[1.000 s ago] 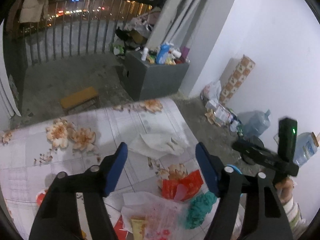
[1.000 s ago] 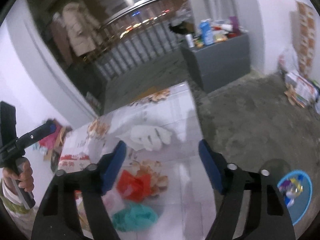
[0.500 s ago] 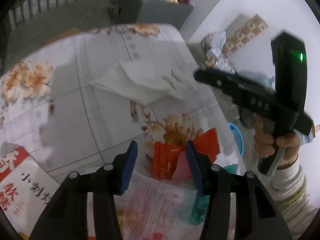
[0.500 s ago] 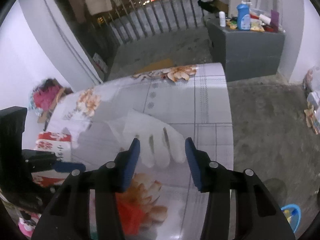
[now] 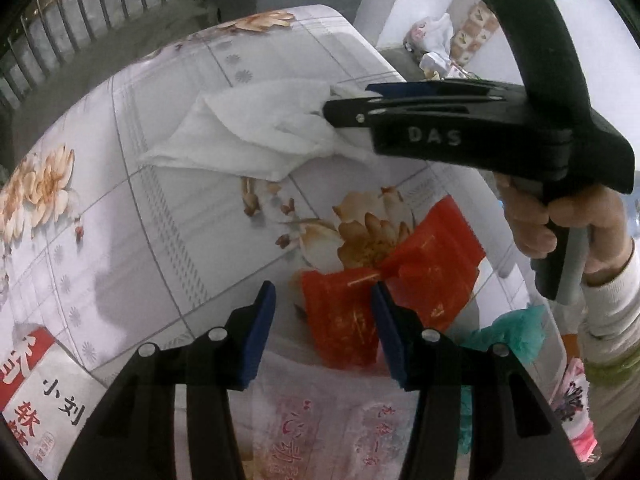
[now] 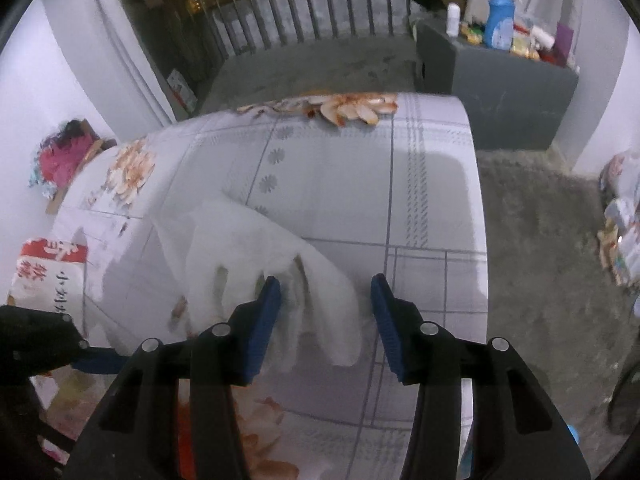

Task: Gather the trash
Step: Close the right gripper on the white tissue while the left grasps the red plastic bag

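Observation:
A crumpled white tissue [image 5: 248, 136] [image 6: 240, 248] lies on the flowered tablecloth [image 5: 160, 220] [image 6: 340, 180]. My right gripper [image 6: 324, 312] [image 5: 340, 102] stands low over the tissue's near end. Its jaws straddle the paper without pinching it; a gap shows beside the right pad. A red foil wrapper [image 5: 432, 264] lies nearer the table's right edge. My left gripper [image 5: 322, 320] points steeply down at it and its jaws are closing. The wrapper's left half sits between them, and the left pad is clear of it.
A teal crumpled scrap [image 5: 512, 332], a printed clear bag [image 5: 320, 420] and a red-and-white pack [image 5: 36, 392] lie near the wrapper. A hand [image 5: 532, 220] holds the right gripper. Beyond the table are a grey box [image 6: 500, 80] with bottles, a railing [image 6: 300, 12] and bare floor [image 6: 540, 240].
Both grippers came down toward the table and narrowed their jaws. The left one now hangs over the red wrapper, and the right one has reached the white tissue.

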`<state>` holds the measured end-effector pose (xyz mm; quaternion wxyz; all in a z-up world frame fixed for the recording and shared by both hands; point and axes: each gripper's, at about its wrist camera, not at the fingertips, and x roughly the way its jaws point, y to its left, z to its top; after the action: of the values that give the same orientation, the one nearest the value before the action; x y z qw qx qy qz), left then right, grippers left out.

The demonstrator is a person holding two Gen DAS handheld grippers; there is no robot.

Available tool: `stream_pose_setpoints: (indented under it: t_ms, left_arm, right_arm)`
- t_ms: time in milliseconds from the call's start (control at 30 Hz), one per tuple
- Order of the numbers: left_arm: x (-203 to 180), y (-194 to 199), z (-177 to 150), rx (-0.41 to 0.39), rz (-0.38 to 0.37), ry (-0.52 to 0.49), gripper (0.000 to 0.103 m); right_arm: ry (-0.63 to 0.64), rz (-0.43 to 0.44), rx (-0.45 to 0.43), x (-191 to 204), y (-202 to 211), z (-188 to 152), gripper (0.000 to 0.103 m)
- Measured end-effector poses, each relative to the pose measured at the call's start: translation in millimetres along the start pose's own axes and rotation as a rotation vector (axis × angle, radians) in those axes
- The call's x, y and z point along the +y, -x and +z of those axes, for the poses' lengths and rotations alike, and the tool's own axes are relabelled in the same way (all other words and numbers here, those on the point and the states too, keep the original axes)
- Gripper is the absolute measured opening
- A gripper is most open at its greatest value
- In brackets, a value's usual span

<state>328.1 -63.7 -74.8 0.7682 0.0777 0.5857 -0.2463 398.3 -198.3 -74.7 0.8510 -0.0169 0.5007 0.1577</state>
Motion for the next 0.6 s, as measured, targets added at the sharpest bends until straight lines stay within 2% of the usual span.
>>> stream_pose_setpoints:
  t_ms: [100,167,267,333,433,600]
  left_arm:
    - [-7,-2,0,-0.006,0.017,-0.034,0.033]
    - [-11,-2,-1,-0.012,0.033,-0.051,0.031]
    - [-16,1,-1,-0.041,0.073,-0.083,0.016]
    - [-18,3,0,-0.050,0.078,-0.089,0.009]
    - [-16,6,0,-0.065,0.061,-0.074,0.007]
    - [-9,20,-3,-0.122,0.044,-0.078,0.004]
  right_arm:
    - [0.029,-0.032,0.000,4,1,-1,0.042]
    - [0.046,-0.045,-0.003,7,1,-2,0.039]
    - [0.050,-0.039,-0.004,9,2,-3,0.029]
    - [0.039,-0.024,-0.001,10,3,-3,0.018]
    - [0.017,-0.013,-0.006,10,5,-4,0.012]
    - [-0.040,0.014,-0.040,3,17,-3,0.010]
